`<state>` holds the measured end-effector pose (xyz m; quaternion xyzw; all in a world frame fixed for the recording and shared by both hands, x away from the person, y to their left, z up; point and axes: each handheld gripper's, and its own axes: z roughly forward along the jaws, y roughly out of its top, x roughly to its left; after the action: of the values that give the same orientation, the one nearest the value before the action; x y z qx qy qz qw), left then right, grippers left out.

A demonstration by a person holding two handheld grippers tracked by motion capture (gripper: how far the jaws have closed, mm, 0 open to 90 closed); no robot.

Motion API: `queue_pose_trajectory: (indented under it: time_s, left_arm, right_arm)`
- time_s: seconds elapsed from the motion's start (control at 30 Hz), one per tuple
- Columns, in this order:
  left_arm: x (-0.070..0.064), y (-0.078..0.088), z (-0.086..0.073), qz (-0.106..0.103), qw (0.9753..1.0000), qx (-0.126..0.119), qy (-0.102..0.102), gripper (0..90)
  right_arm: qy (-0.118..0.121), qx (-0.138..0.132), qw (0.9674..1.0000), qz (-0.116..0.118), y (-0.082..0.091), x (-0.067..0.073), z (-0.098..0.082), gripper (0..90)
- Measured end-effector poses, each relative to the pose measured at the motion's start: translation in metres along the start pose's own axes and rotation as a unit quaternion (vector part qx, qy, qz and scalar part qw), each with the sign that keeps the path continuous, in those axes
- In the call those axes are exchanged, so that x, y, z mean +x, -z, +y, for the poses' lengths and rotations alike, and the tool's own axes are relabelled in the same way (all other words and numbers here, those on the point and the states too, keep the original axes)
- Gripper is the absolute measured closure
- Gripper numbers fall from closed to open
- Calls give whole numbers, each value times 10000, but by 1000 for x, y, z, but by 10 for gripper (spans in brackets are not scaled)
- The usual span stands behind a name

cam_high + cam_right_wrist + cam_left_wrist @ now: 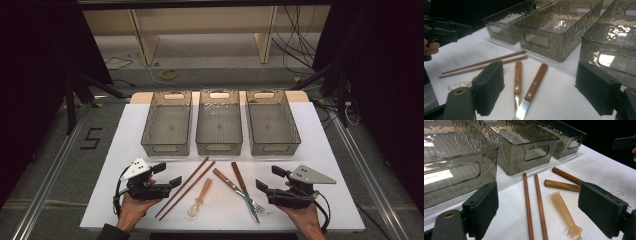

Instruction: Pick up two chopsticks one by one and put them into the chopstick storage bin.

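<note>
Cutlery lies on a white mat [320, 165] between my grippers: a pair of brown chopsticks [185, 187] [534, 205] [484, 63], a translucent spoon with an amber handle [199, 199] [564, 212], and a wooden-handled fork [225, 180] [518, 77] crossing a wooden-handled knife [238, 176] [536, 82]. My left gripper [167, 174] [541, 210] rests open at the mat's front left, just left of the chopsticks. At the front right, my right gripper [270, 178] [543, 87] stands open beside the fork's tines. Neither holds anything.
Three smoky transparent bins stand side by side along the mat's far edge: left [161, 147], middle [219, 148], right [276, 148]; all look empty. Beyond the table are a wooden frame and cables on the floor.
</note>
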<state>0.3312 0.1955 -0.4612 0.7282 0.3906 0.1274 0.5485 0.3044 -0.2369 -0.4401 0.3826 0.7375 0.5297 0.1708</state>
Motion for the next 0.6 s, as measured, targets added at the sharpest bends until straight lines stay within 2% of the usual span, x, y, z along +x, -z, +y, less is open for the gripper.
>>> queue_pose_trajectory:
  time_s: [0.13, 0.2, 0.4, 0.5, 0.57, 0.6]
  left_arm:
    - [0, -1, 0, 34, 9999, 105, 20, 163]
    - [0, -1, 1, 35, 9999, 149, -37, 166]
    - [-2, -1, 5, 207, 9993, 262, -182, 162]
    - [-1, 0, 7, 209, 9992, 294, -144, 160]
    - [-1, 0, 10, 282, 9986, 410, -158, 163]
    - [0, -2, 12, 330, 9979, 545, -125, 167]
  right_arm:
    - [-63, 22, 10000, -1, 0, -2, 0, 243]
    - [-82, 6, 10000, 6, 1, -2, 0, 245]
    - [-92, 28, 9999, 28, 0, -2, 0, 249]
    - [-98, 20, 9999, 43, 0, -3, 1, 249]
    - [-130, 13, 9999, 38, 1, -3, 1, 252]
    - [-130, 14, 9999, 42, 1, -4, 1, 252]
